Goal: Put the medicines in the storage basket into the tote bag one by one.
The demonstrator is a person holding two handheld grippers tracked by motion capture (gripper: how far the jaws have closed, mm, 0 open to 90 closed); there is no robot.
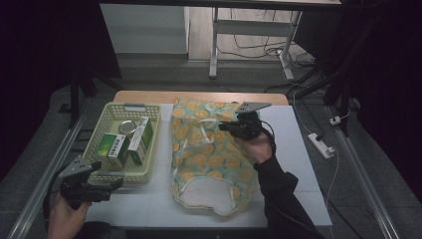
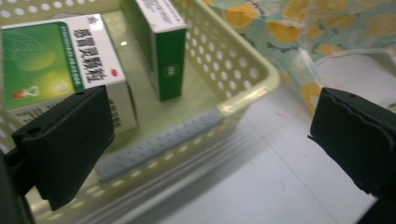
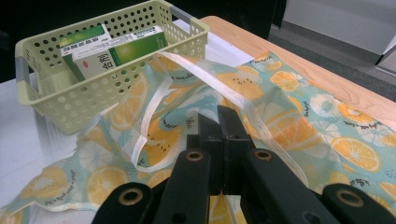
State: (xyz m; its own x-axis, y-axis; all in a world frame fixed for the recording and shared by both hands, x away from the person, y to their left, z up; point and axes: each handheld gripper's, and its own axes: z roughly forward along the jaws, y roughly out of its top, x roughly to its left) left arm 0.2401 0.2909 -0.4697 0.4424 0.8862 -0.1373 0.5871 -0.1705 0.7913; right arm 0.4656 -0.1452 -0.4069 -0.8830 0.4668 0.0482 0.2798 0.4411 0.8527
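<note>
A fabric bag (image 1: 209, 159) printed with orange slices lies flat mid-table, its mouth toward me. My right gripper (image 1: 222, 127) hovers over its far end. In the right gripper view the jaws (image 3: 219, 116) are pressed together, and the bag's white handle strap (image 3: 196, 70) rises off the fabric (image 3: 289, 107) and runs into their tips. To the left stands a pale yellow perforated basket (image 1: 98, 137) holding two green-and-white boxes (image 1: 115, 149) (image 1: 142, 134) and a round tin (image 1: 127, 128). My left gripper (image 1: 112, 186) stands open just in front of the basket's near rim (image 2: 243, 100), facing the boxes (image 2: 51, 60) (image 2: 161, 42).
The white tabletop (image 1: 293, 149) has bare room right of the bag and in front of the basket. A wooden strip (image 1: 149, 96) runs along the far edge. Cables and a power strip (image 1: 321, 145) lie on the floor to the right.
</note>
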